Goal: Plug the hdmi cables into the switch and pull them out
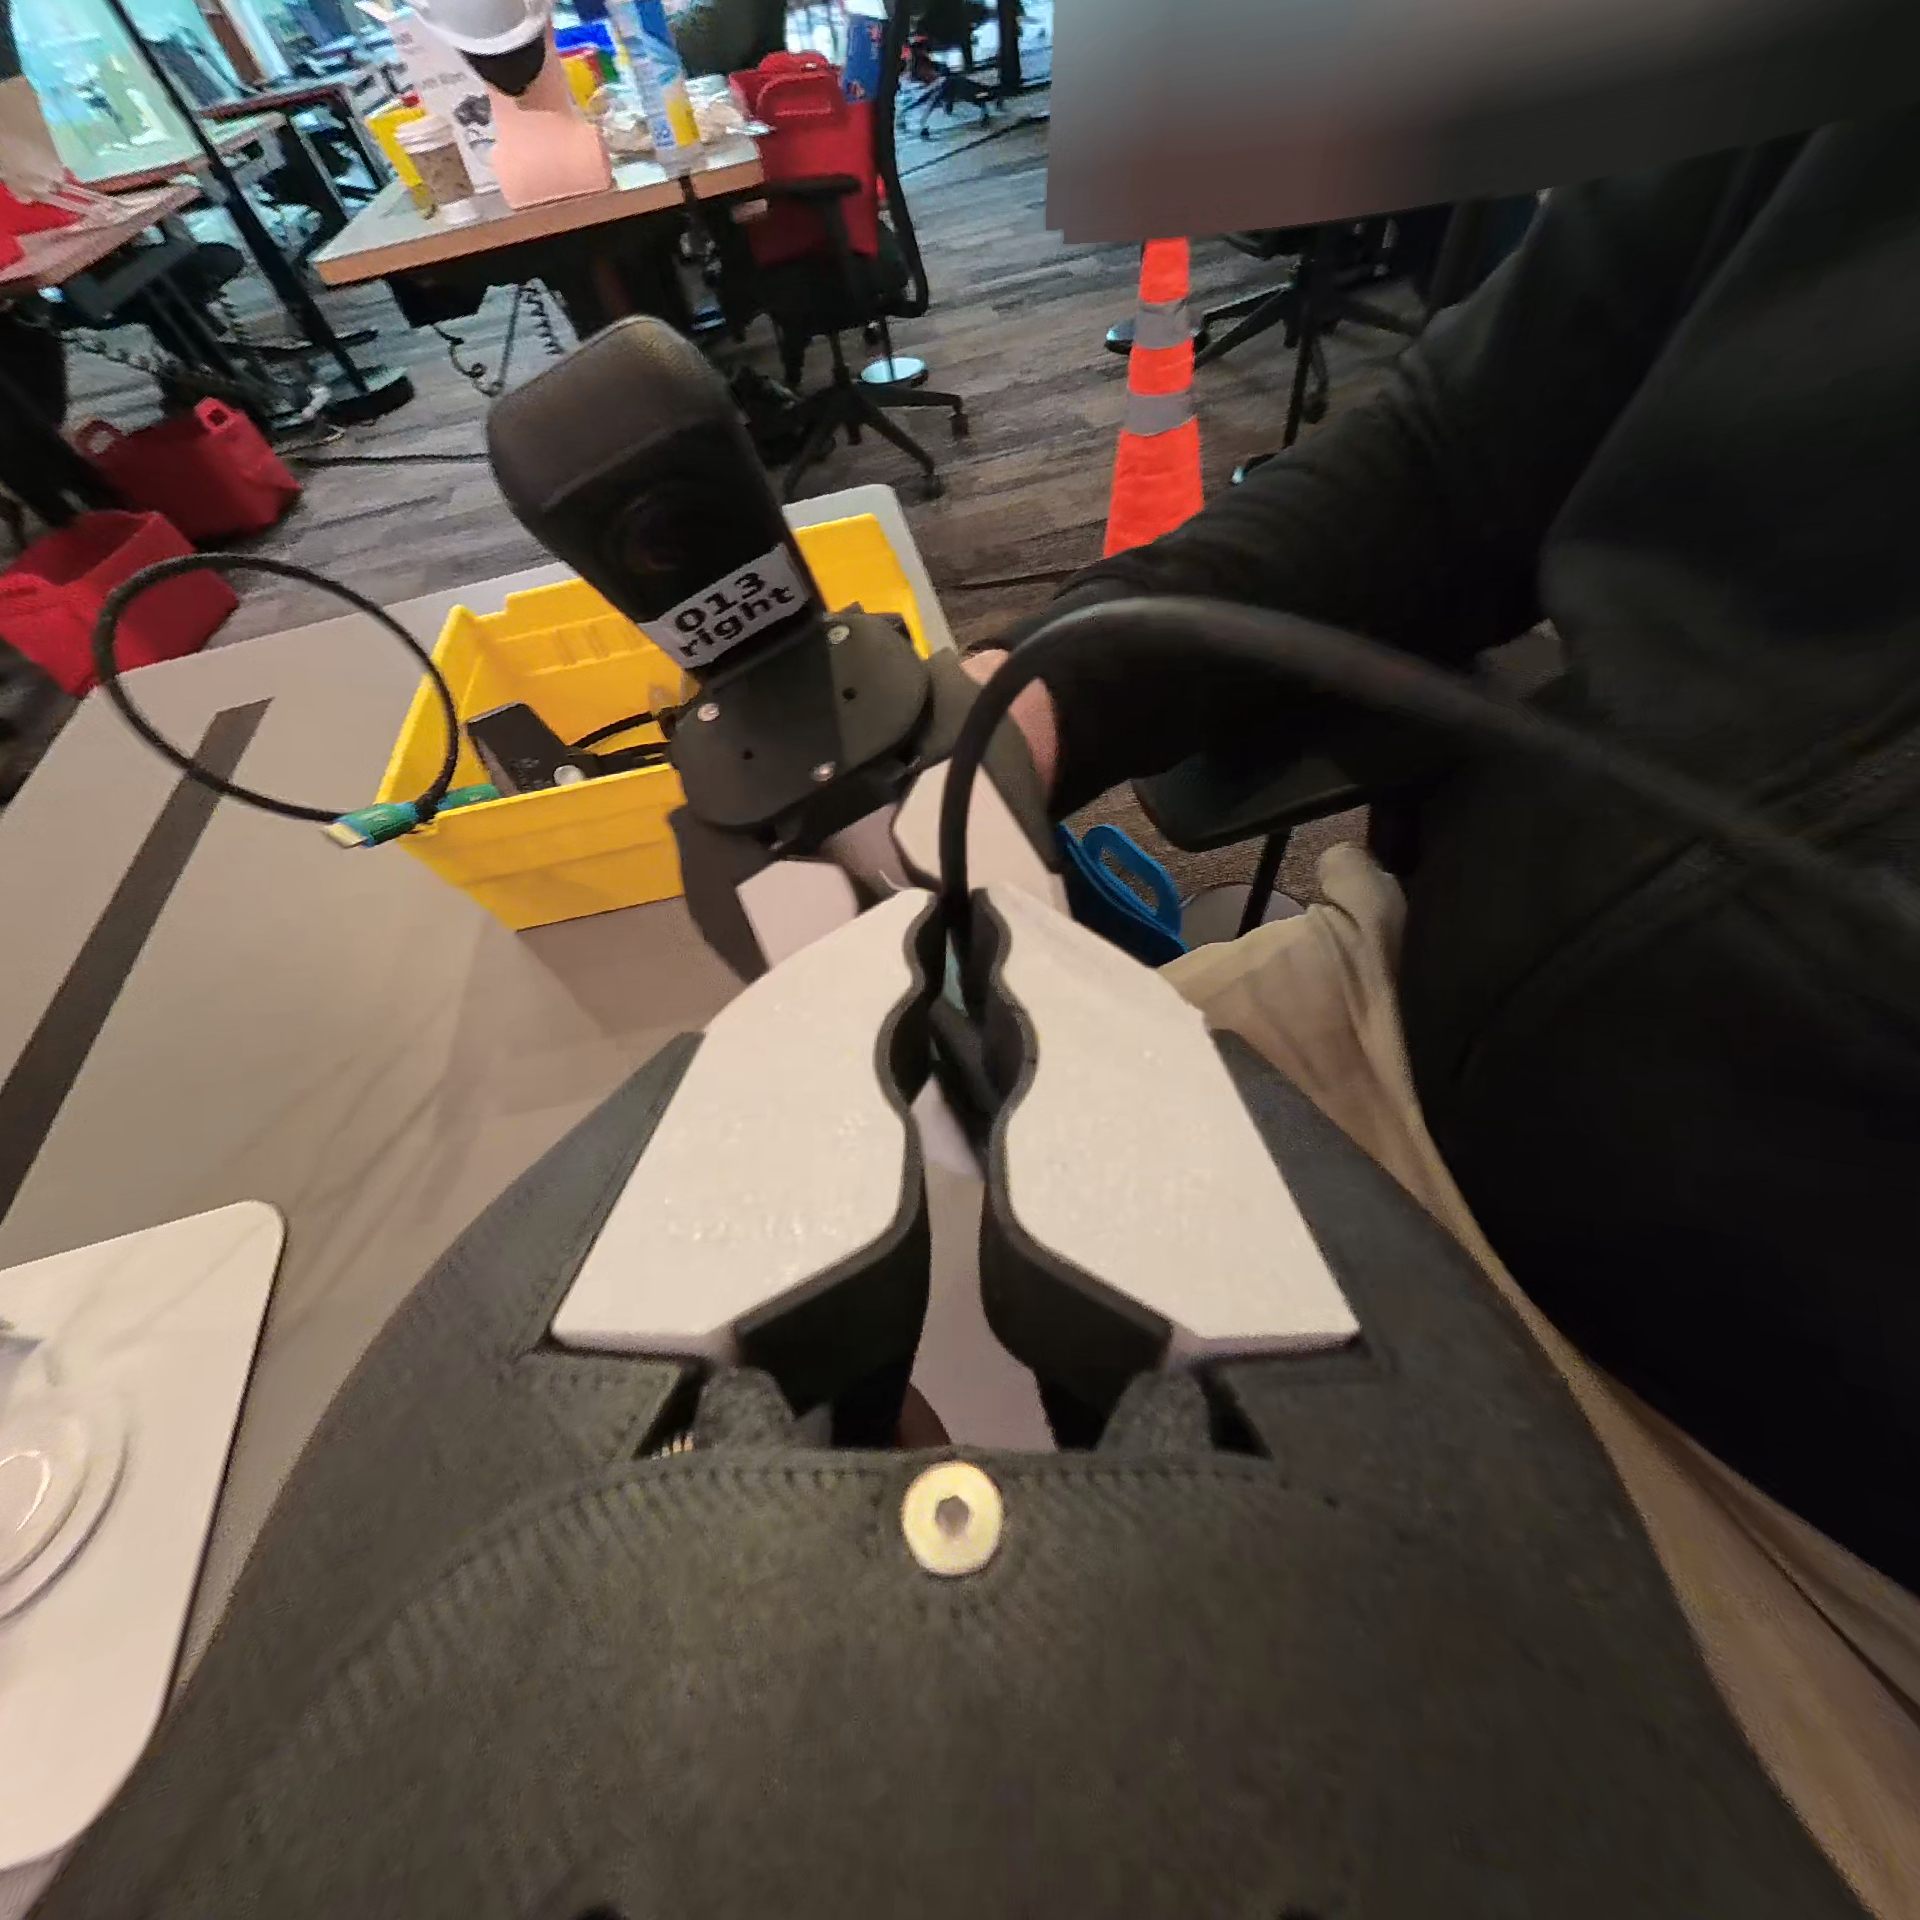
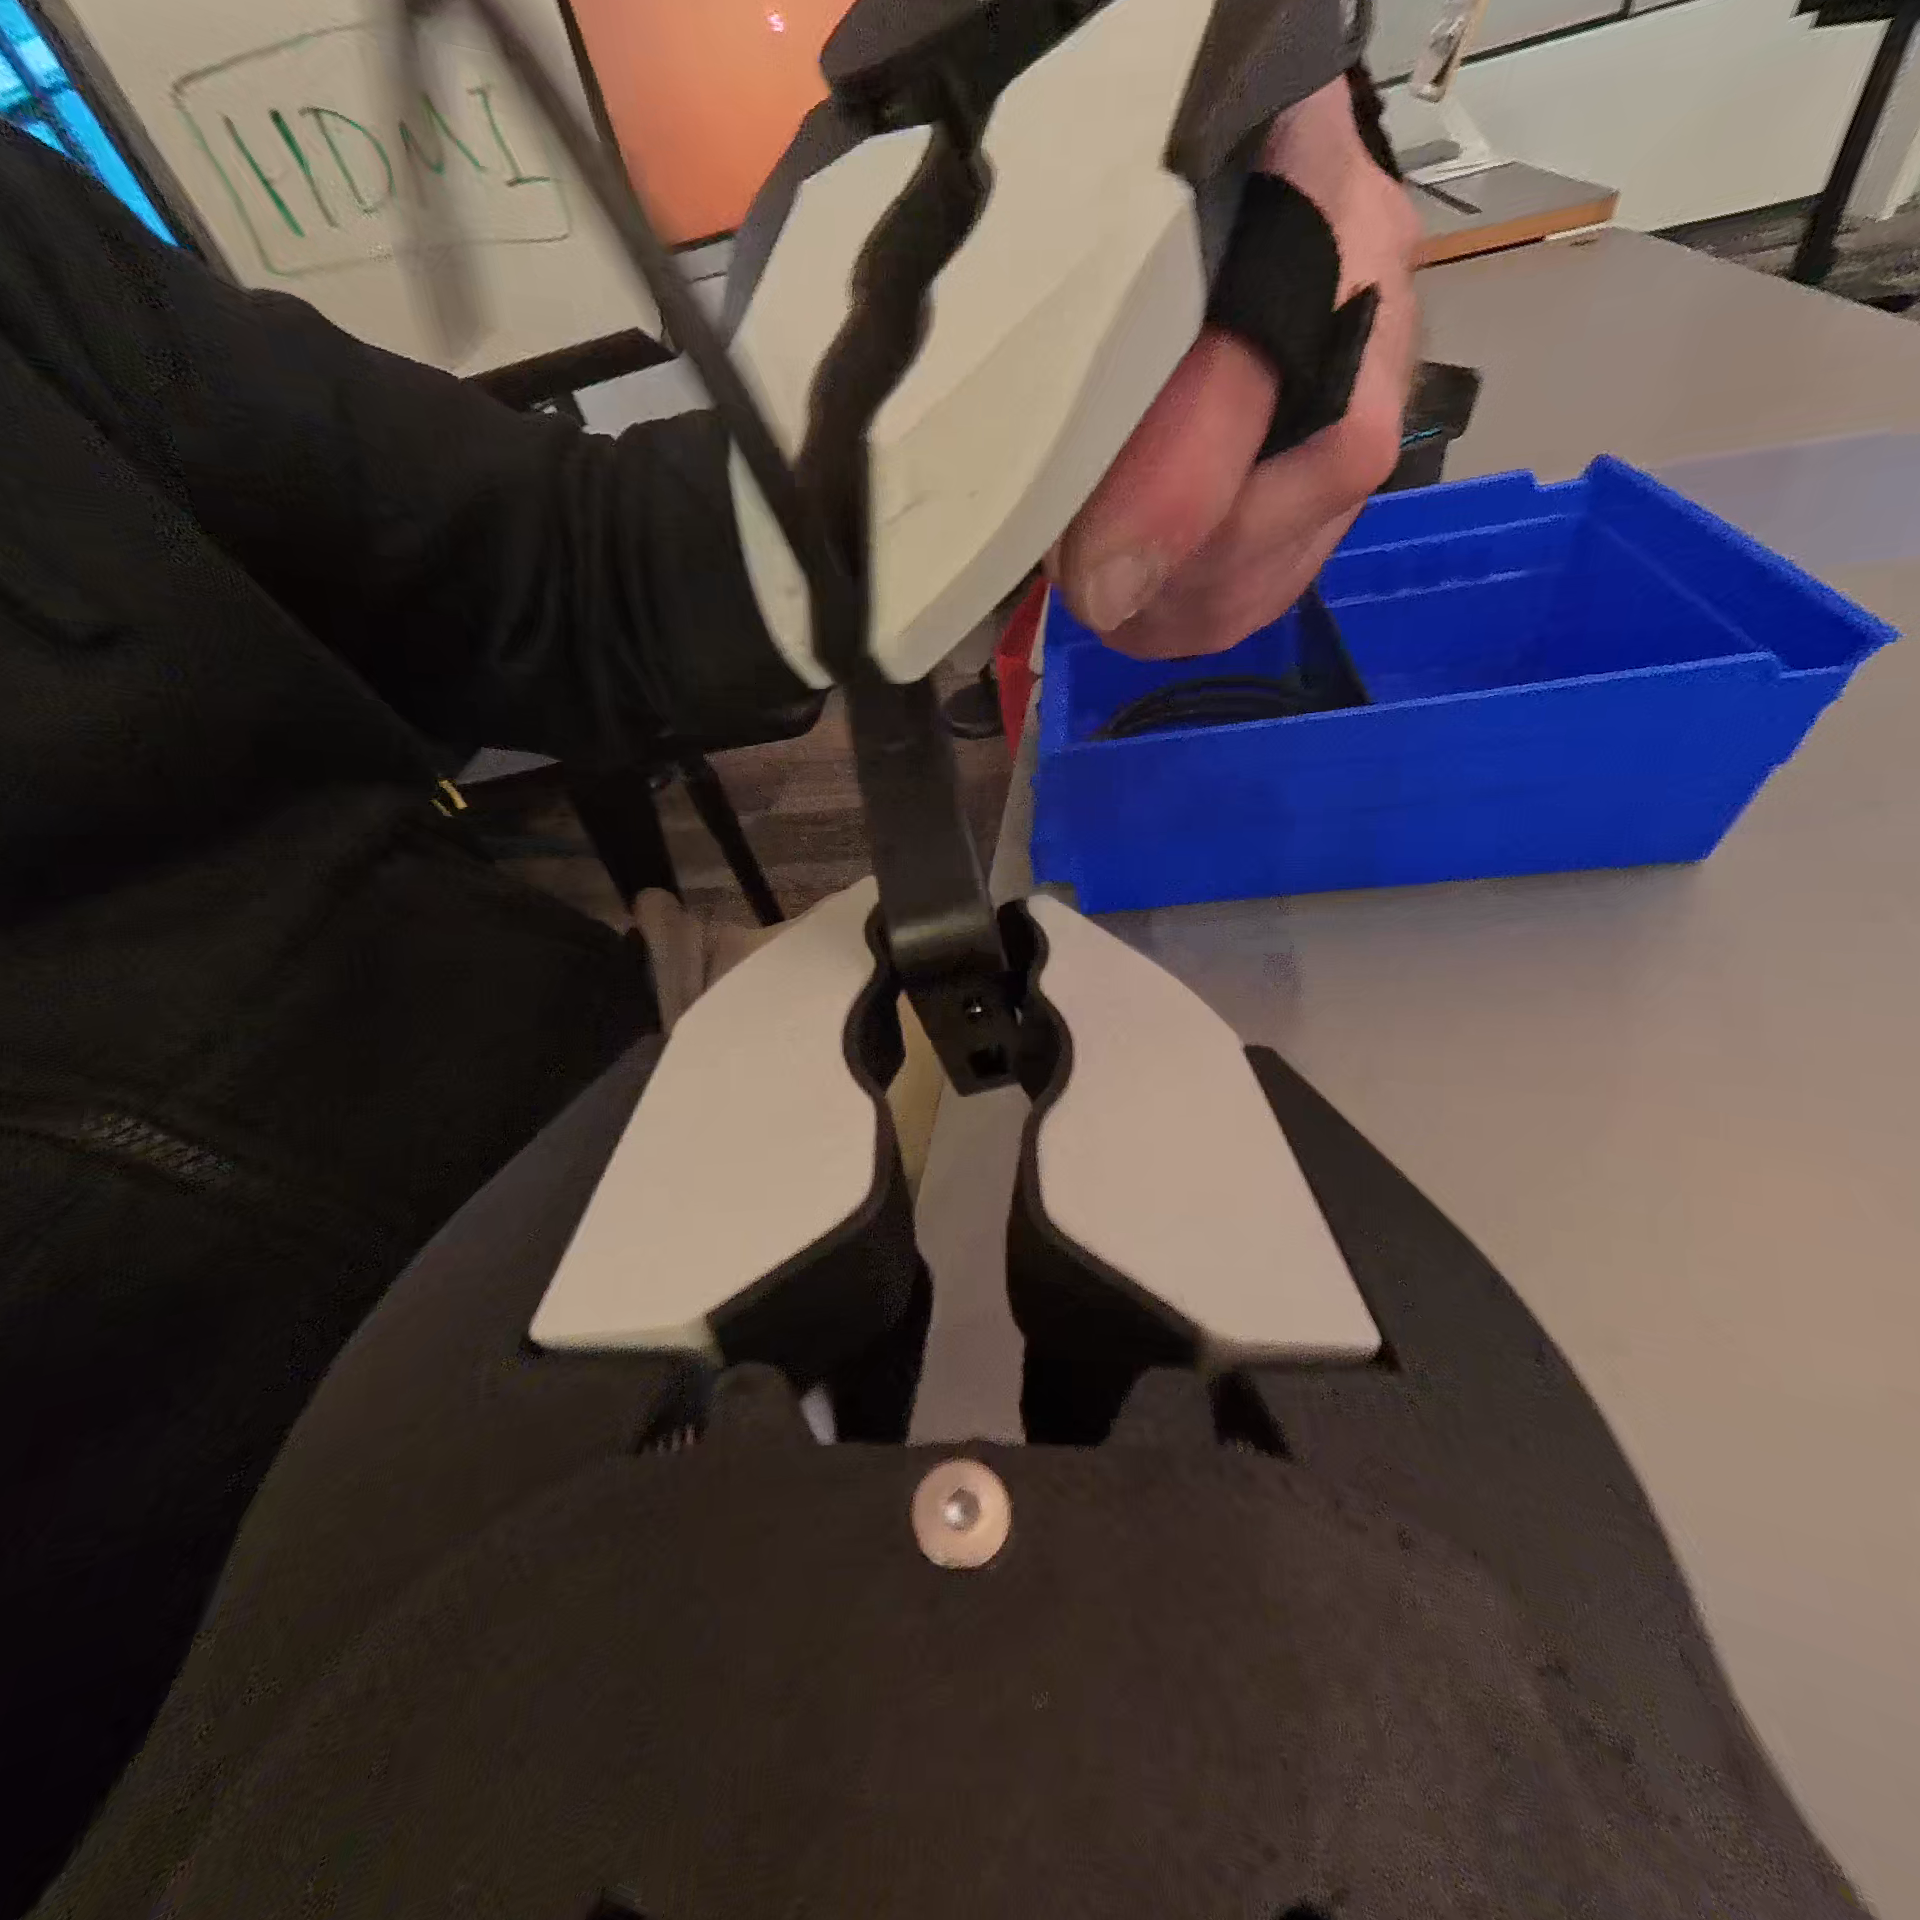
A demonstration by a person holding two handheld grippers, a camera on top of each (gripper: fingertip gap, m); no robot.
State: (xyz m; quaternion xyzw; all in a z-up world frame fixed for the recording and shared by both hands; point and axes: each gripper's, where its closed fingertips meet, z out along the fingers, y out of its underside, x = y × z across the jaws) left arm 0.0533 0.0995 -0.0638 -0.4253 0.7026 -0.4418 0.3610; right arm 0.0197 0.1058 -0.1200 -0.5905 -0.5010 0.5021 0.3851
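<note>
My left gripper (image 1: pixel 956 920) is shut on the plug end of a thick black HDMI cable (image 1: pixel 1351 686), which arcs up and away to the right. My right gripper (image 2: pixel 945 925) is shut on a small black switch (image 2: pixel 971 1029), whose end shows small openings. The two grippers meet tip to tip above the table edge. In the right wrist view the left gripper (image 2: pixel 831 644) is just above, with a black piece (image 2: pixel 914 821) running from it into the switch. The joint itself is hidden. In the left wrist view the right gripper (image 1: pixel 883 873) sits just beyond my fingertips.
A yellow bin (image 1: pixel 561 842) on the grey table (image 1: pixel 312 987) holds gear; a braided cable (image 1: pixel 260 582) with green plugs loops out of it. A blue bin (image 2: pixel 1455 769) holds a coiled cable. A white plate (image 1: pixel 156 1351) lies lower left. The person's dark-sleeved arms are close by. Across from one pair of fingers to the other is roughly 6 centimetres.
</note>
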